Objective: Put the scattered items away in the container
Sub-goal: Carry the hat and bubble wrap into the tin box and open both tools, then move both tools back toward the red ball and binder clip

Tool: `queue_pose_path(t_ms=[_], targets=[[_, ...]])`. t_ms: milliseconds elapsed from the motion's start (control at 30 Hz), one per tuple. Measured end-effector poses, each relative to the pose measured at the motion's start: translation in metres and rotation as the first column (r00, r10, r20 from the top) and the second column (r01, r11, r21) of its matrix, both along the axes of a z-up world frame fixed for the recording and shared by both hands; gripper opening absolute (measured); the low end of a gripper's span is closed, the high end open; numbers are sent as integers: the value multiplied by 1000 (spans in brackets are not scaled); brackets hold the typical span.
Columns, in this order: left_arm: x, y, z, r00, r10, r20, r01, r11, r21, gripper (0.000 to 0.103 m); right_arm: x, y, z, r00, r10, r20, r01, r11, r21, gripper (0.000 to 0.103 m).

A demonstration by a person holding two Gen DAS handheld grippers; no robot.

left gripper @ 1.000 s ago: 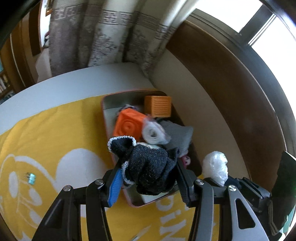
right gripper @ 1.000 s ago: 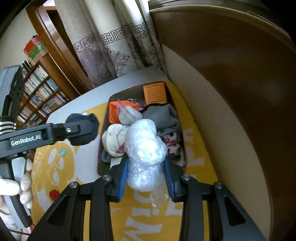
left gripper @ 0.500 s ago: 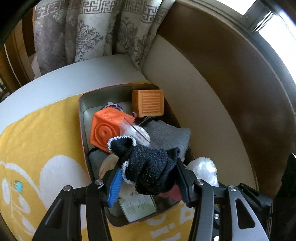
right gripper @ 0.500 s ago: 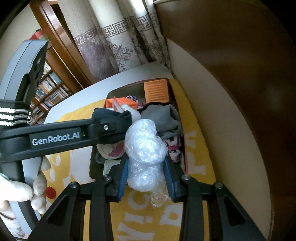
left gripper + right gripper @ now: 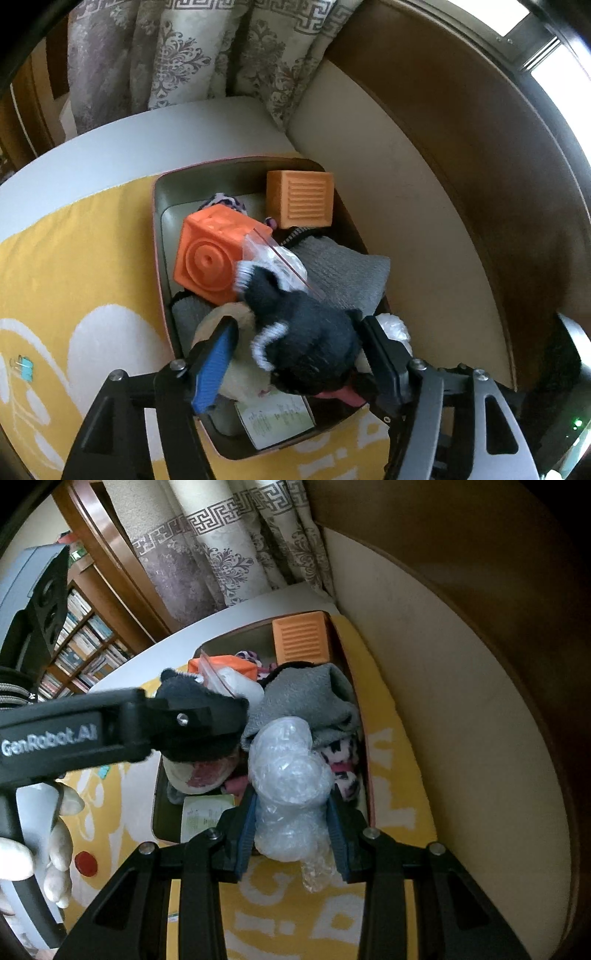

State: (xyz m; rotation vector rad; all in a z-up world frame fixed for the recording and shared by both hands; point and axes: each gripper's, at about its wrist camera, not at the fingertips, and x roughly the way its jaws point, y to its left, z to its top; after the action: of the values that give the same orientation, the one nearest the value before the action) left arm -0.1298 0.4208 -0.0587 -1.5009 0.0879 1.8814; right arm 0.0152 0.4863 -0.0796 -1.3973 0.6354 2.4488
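A brown tray (image 5: 162, 258) on a yellow cloth holds two orange cubes (image 5: 210, 262), a grey sock (image 5: 343, 273), a zip bag and other soft items. My left gripper (image 5: 295, 350) hangs over the tray with its jaws spread; the dark knitted sock (image 5: 303, 332) sits between them, no longer touching the blue left pad. The sock also shows in the right wrist view (image 5: 184, 690). My right gripper (image 5: 291, 812) is shut on a wad of clear bubble wrap (image 5: 288, 775) above the tray's (image 5: 157, 805) near end.
A teal binder clip (image 5: 24, 367) and a red cap (image 5: 85, 864) lie on the cloth left of the tray. A cream and brown wall curves close along the right side. Curtains hang behind, and a bookshelf (image 5: 77, 635) stands at the far left.
My left gripper moved forward over the tray and its jaws opened, releasing the dark sock, which is tipping down. The right gripper moved closer to the tray, still holding the bubble wrap.
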Motion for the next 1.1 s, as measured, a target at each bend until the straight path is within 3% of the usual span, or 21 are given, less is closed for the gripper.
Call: queue_pose_path(t_ms=[267, 433, 633, 833, 1100], targets=[[2, -15, 18, 1000, 30, 8, -31, 999, 36, 70, 4, -4, 6, 1000, -5, -1, 5, 1000, 5, 43], [2, -37, 28, 998, 69, 1, -69, 997, 44, 70, 10, -4, 14, 999, -28, -28, 29, 1000, 6, 58], [0, -82, 33, 989, 145, 1, -145, 989, 43, 70, 18, -7, 29, 997, -57, -56, 59, 998, 23, 58], [2, -147, 30, 970, 242, 6, -242, 970, 25, 70, 26, -22, 50, 992, -71, -104, 75, 997, 34, 58], [7, -246, 16, 919, 395, 17, -395, 919, -18, 70, 19, -85, 50, 992, 71, -104, -68, 997, 31, 58]])
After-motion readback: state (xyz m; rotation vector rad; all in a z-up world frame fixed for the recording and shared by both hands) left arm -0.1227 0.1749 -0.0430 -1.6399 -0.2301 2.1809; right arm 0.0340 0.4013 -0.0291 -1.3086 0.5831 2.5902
